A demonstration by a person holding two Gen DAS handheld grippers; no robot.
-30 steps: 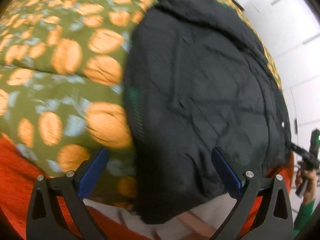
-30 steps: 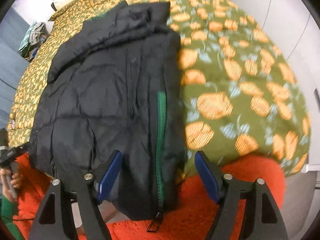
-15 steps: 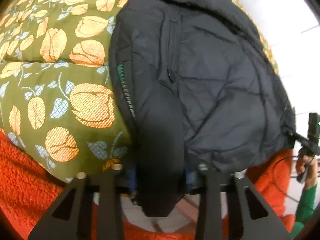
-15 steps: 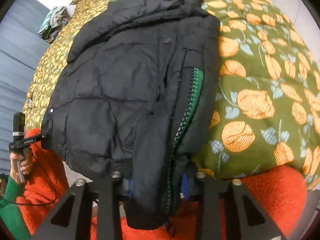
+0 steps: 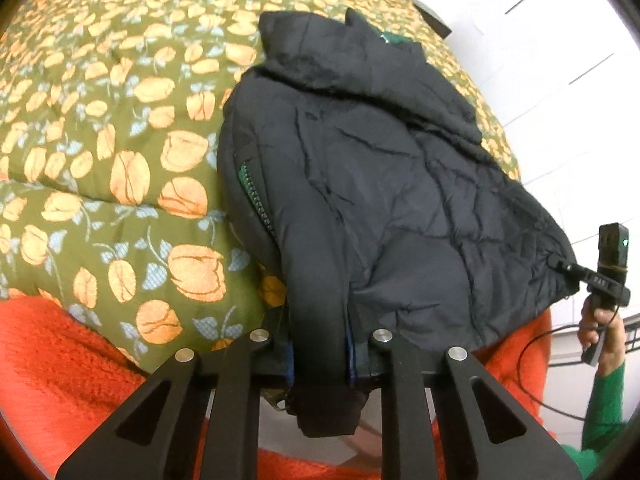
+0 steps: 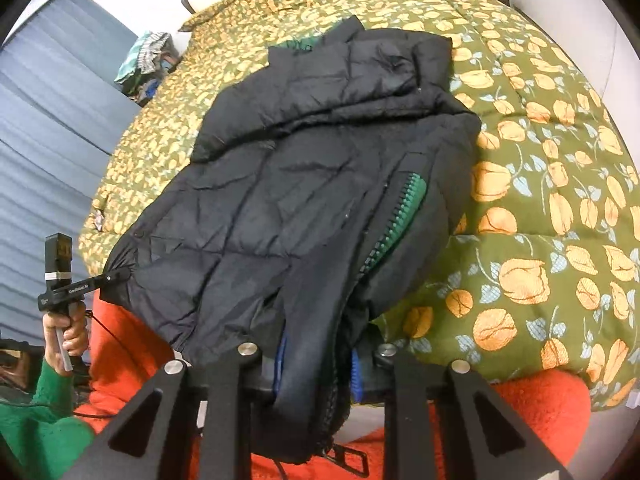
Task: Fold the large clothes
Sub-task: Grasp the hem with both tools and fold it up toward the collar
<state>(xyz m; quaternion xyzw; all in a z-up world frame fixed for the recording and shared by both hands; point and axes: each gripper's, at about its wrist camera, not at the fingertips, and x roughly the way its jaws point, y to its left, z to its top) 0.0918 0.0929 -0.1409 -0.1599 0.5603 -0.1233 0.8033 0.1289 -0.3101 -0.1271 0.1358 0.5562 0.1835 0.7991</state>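
A black puffer jacket [image 5: 384, 184] with a green-lined zipper [image 5: 252, 188] lies on the bed, collar away from me, hem hanging over the near edge. My left gripper [image 5: 320, 356] is shut on the jacket's hem at one bottom corner. My right gripper [image 6: 316, 364] is shut on the hem at the zipper corner [image 6: 400, 216] of the jacket [image 6: 304, 184]. Each gripper shows small in the other's view, clamped on the far hem corner: the right one [image 5: 568, 270] and the left one [image 6: 114, 278].
The bed carries an olive quilt with orange flowers [image 5: 120, 140], also shown in the right wrist view [image 6: 540, 200]. An orange-red blanket [image 5: 52, 360] covers the near edge. A blue wall [image 6: 44, 128] and a bundle of cloth [image 6: 146, 60] lie at the left; white cupboards [image 5: 560, 60] at the right.
Both grippers went from open to shut on the jacket's hem. Since then both views have pulled back and the hem is lifted a little.
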